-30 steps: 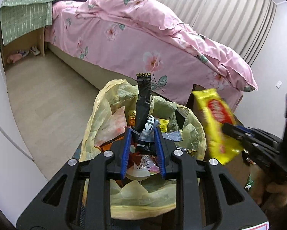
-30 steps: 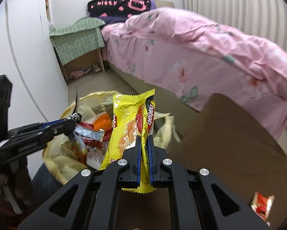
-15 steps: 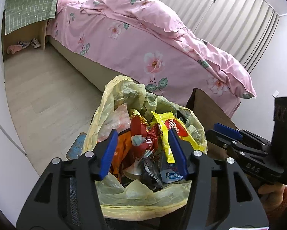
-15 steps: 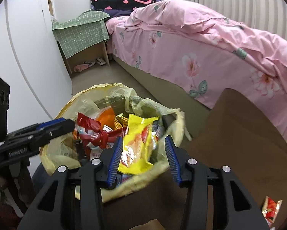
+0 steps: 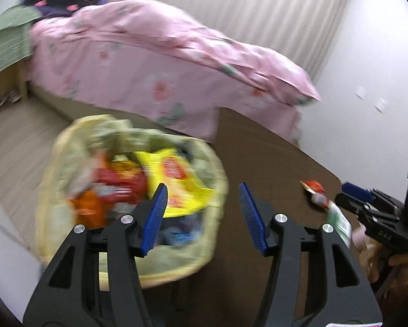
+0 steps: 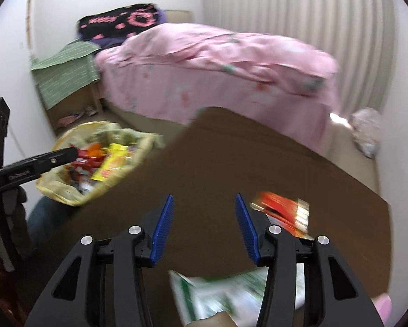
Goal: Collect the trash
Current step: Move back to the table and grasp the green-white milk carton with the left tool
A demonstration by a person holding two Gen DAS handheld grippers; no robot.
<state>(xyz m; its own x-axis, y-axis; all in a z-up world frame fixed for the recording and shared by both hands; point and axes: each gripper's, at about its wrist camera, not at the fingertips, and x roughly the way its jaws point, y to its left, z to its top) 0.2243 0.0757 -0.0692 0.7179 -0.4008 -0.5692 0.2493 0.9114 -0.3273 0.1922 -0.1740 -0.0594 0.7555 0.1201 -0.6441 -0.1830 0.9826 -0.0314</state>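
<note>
Left gripper (image 5: 201, 204): jaws apart, nothing between the blue pads; it has just been opening.
Right gripper (image 6: 204, 218): jaws apart and empty, just been opening; bare brown table (image 6: 258, 158) shows between the pads.
Trash bag (image 5: 67, 169): yellow liner, open-mouthed, below and left of the left gripper; full of wrappers.
Yellow wrapper (image 5: 174, 179): lying on top of the bag's contents, just beyond the left pad.
Red wrapper (image 6: 283, 209): on the table, just right of the right gripper's right pad.
Green-and-white packet (image 6: 220, 294): on the table beneath the right gripper; blurred.
Bed (image 6: 217, 65): pink cover, well beyond both grippers.
</note>
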